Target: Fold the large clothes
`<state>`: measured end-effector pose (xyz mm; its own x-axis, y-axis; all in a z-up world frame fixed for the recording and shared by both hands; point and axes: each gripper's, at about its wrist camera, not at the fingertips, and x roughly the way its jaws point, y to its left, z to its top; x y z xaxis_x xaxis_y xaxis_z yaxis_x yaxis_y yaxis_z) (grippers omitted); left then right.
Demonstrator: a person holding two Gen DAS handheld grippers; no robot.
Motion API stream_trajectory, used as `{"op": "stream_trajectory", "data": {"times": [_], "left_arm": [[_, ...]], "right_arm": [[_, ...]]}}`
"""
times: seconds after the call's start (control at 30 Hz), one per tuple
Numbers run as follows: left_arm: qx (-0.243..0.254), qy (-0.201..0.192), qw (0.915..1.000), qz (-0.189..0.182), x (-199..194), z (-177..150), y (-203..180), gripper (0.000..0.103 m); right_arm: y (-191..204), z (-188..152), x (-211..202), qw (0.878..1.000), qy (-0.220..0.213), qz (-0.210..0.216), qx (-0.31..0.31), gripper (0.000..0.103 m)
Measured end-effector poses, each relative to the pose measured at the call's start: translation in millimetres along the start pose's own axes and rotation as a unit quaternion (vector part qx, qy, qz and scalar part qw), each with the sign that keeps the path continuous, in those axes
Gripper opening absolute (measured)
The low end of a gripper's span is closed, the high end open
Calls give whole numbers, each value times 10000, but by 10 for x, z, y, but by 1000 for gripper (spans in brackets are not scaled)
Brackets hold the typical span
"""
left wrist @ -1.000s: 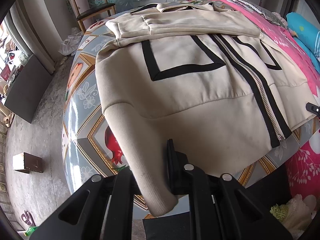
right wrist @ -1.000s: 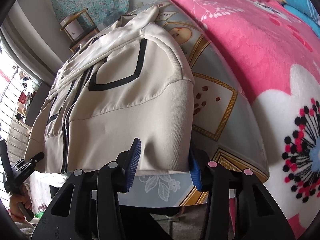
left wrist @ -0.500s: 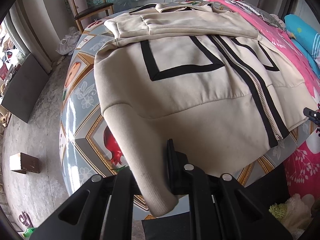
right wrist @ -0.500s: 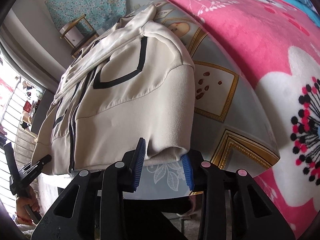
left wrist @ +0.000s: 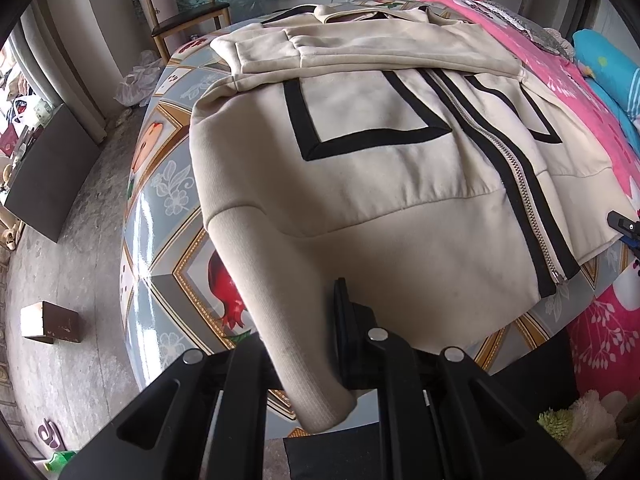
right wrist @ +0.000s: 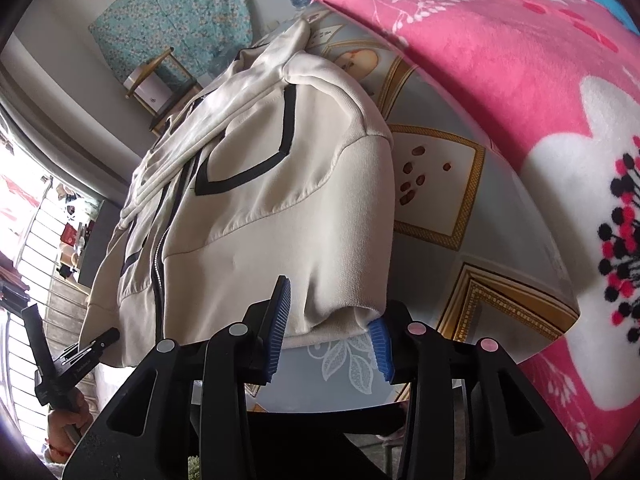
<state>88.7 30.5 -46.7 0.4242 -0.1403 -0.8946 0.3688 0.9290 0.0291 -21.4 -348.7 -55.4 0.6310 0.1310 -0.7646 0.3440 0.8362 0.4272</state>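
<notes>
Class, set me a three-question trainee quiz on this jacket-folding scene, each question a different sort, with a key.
1. True or false: the cream zip jacket lies front up, its zipper closed.
2. Which part sits between the left gripper fingers? A) hood B) ribbed sleeve cuff C) zipper
3. Fill in: the right gripper has blue pads either side of the jacket's bottom ____.

Key: 1 true; 2 B; 3 hem.

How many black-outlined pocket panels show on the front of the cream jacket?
2. One black-outlined panel lies on the left of the zipper in the left wrist view, the other on its right, its top edge tucked under the folded sleeve.
</notes>
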Motion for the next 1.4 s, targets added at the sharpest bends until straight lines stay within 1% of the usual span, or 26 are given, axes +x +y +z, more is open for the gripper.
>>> {"op": "stream_trajectory", "data": {"times": [0.13, 0.23, 0.33, 0.43, 0.47, 0.57, 0.63, 0.73, 0.8, 0.93, 1.03, 1.1, 1.17, 1.23, 1.33, 1.37, 1.4], "left_arm": [[-11, 7, 10000, 25, -3, -5, -9, 10], [-27, 10, 10000, 34, -6, -7, -12, 10], [-38, 15, 10000, 24, -17, -7, -9, 10], [-73, 42, 10000, -32, -31, -22, 8, 10], [-102, 53, 9999, -68, -40, -32, 20, 10], [-248, 98, 9994, -235, -64, -71, 67, 10], [-344, 53, 9988, -353, -104, -96, 97, 10], [-530, -212, 9963, -650, -235, -80, 162, 6], [-711, -384, 9921, -965, -341, 0, 234, 5], [-1063, -797, 9777, -1626, -589, 345, 445, 5], [-1288, -1059, 9667, -1943, -695, 720, 623, 5], [-1451, -1192, 9596, -2096, -707, 982, 749, 5], [-1640, -1202, 9556, -2132, -633, 1262, 863, 5], [-1779, -1150, 9537, -2134, -505, 1516, 945, 5], [-1860, -1026, 9584, -1908, -243, 1839, 1012, 7], [-1971, -953, 9575, -1880, -136, 1930, 1047, 11], [-2095, -895, 9558, -1857, -42, 1986, 1097, 20]], "right_arm": [[15, 6, 13, 10000, -18, -41, -8, 35], [35, -1, 19, 9999, -35, -123, -42, 30], [51, -3, 24, 9997, -45, -222, -87, 21], [64, 2, 13, 9997, -57, -215, -122, 14], [78, 4, 4, 9996, -70, -219, -152, 10], [121, 29, -41, 9995, -153, -185, -213, 6], [148, 59, -97, 9995, -240, -83, -195, 5], [235, 168, -201, 9988, -428, 110, -211, 5], [327, 294, -285, 9975, -598, 248, -288, 5], [569, 690, -332, 9934, -849, 531, -555, 5], [824, 1050, -304, 9885, -1083, 589, -874, 5], [973, 1323, -222, 9863, -1197, 579, -976, 5], [1043, 1600, -92, 9863, -1206, 675, -898, 5], [1083, 1843, 73, 9873, -1181, 697, -803, 5], [1077, 2177, 434, 9916, -973, 643, -558, 5], [1039, 2243, 538, 9929, -888, 653, -438, 9], [1002, 2314, 661, 9941, -806, 659, -317, 13]]}}
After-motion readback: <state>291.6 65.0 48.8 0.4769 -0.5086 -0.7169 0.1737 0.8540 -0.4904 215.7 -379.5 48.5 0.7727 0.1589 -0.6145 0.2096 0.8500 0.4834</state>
